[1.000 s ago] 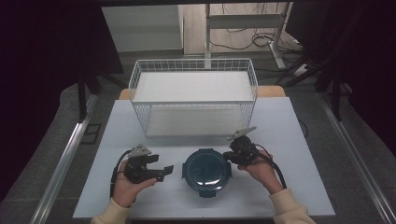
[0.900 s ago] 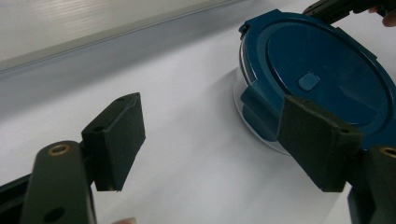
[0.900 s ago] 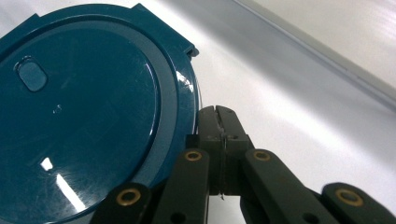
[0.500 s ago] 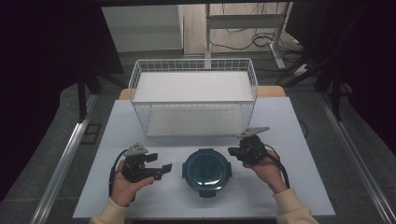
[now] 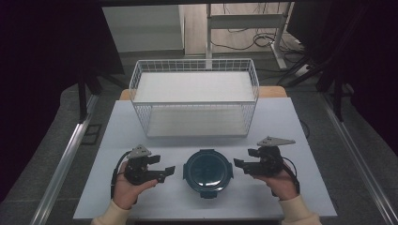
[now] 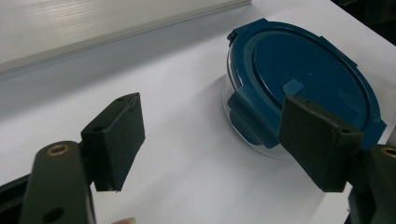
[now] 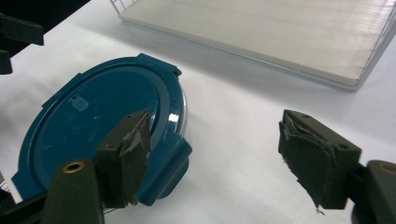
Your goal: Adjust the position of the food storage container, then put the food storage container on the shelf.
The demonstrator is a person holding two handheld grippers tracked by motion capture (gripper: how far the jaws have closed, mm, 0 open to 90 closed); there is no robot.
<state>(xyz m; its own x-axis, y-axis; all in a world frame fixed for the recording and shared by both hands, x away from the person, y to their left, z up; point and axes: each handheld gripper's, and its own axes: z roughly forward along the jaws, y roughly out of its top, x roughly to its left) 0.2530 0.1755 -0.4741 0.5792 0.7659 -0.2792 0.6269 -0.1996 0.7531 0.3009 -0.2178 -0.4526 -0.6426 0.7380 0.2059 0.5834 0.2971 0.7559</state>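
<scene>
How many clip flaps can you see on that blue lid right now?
4. On the lid, flaps sit at the far, near, left and right edges, all folded down as far as I can tell.

A pale bench (image 5: 300, 117) stands on grey floor (image 5: 56, 117); dark curtains (image 5: 42, 42) flank it. Cables (image 5: 244, 21) trail beyond, beside metal desk legs (image 5: 208, 28).

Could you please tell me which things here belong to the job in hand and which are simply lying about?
In the job:
- round container with blue lid
- left gripper, open beside it
- right gripper, whose jaws have just been opening, nothing between them

Lying about:
- white wire basket, behind the container
- cables on the floor
</scene>
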